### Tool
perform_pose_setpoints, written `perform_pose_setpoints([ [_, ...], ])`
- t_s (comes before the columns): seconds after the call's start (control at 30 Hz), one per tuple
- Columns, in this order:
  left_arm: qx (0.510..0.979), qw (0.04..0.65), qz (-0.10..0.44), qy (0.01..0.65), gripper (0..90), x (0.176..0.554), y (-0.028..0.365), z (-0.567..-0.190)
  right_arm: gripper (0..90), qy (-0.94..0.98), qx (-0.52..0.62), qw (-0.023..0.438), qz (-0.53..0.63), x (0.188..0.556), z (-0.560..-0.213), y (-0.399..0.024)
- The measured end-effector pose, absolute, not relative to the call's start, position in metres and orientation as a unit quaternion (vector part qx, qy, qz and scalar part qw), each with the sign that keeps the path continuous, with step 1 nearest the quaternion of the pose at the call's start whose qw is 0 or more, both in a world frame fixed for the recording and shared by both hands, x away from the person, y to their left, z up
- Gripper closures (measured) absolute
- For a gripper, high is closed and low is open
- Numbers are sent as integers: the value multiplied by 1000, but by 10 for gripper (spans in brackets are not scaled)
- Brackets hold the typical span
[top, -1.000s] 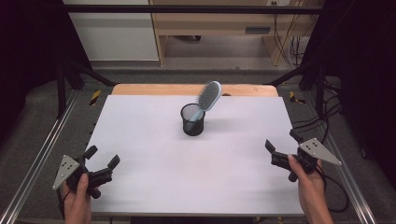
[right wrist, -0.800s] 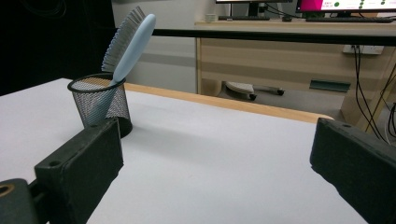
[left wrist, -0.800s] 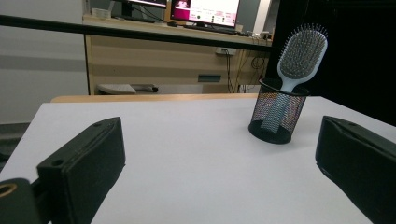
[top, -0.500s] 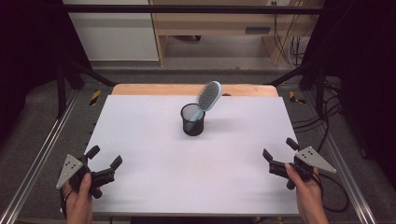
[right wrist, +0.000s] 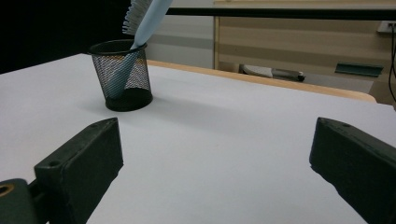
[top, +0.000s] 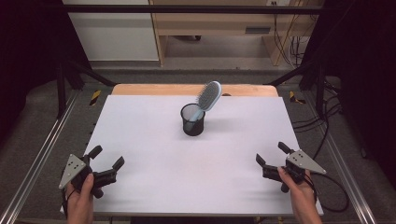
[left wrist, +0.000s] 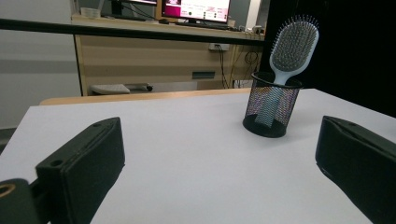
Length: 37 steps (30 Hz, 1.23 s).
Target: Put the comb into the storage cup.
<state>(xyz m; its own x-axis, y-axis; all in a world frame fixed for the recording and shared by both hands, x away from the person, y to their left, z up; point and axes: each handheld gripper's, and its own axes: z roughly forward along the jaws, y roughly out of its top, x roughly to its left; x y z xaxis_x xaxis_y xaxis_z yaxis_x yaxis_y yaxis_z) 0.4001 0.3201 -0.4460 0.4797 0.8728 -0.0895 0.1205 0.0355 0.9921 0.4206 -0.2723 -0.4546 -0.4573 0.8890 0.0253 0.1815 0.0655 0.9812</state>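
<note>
Left gripper [top: 107,163] sits low over the near-left corner of the white table [top: 149,140], held from behind by the person's left hand [top: 80,196]; jaws point forward and inward toward the table centre, spread wide with nothing between them. Right gripper [top: 272,157] mirrors this at the near-right corner, gripped by the right hand [top: 299,191], jaws likewise spread wide and empty, angled toward the centre. Each gripper carries its grey three-cornered plate on top, and a cable trails off the right one toward the table edge. Black mesh cup [top: 193,119] stands upright at mid-table toward the far edge, well apart from both grippers. Light blue hairbrush [top: 208,97] rests in the cup handle down, head tilted up and to the right, bristles facing the left gripper view. In that view a monitor [left wrist: 196,8] shows on the far bench; its screen text is too small to read. No brand or label is legible on brush or cup.
</note>
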Motion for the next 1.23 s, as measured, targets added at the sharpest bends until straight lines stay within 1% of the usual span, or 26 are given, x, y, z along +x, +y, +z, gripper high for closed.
perform_pose_setpoints([
  [0.5, 630, 595, 311, 391, 14, 401, 315, -447, 29, 661, 389, 315, 560, 421, -457, -259],
  [0.77, 620, 600, 311, 398, 14, 403, 320, -447, 26, 667, 379, 311, 561, 423, -461, -251],
  [1.1, 639, 602, 299, 374, 14, 403, 306, -446, 26, 684, 359, 298, 561, 421, -465, -244],
  [1.23, 640, 602, 296, 375, 14, 404, 304, -447, 27, 685, 354, 296, 563, 418, -465, -243],
])
